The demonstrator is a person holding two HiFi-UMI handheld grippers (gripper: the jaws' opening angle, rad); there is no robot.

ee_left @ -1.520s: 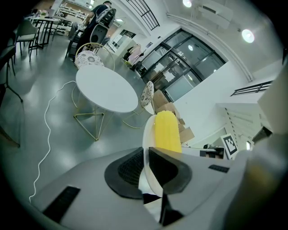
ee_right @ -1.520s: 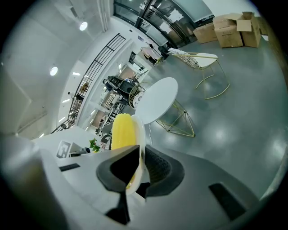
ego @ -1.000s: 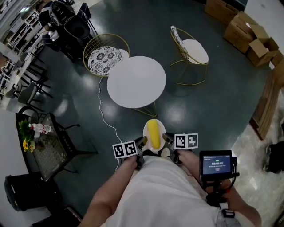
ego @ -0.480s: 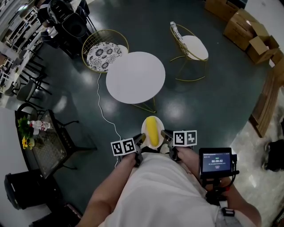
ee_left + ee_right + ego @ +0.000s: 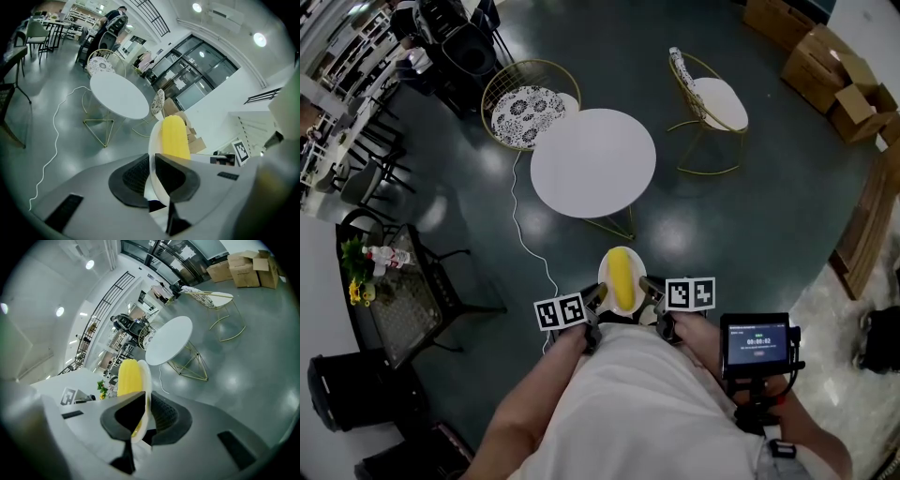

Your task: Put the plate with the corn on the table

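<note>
Hardly anything has shifted since half a second ago: the plate (image 5: 606, 274) with the corn (image 5: 622, 278) is held in the air between both tools, close to the body. The left tool (image 5: 596, 298) is pinched on the plate's left rim and the right tool (image 5: 649, 289) on its right rim. The round white bench (image 5: 592, 162) is seen farther off, well apart.

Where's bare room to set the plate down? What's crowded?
The whole round white table top is bare, bordered by the patterned chair at its far left and the white-cushion chair at its right. The dark side table, far left, is crowded at one end with flowers and a bottle.
</note>
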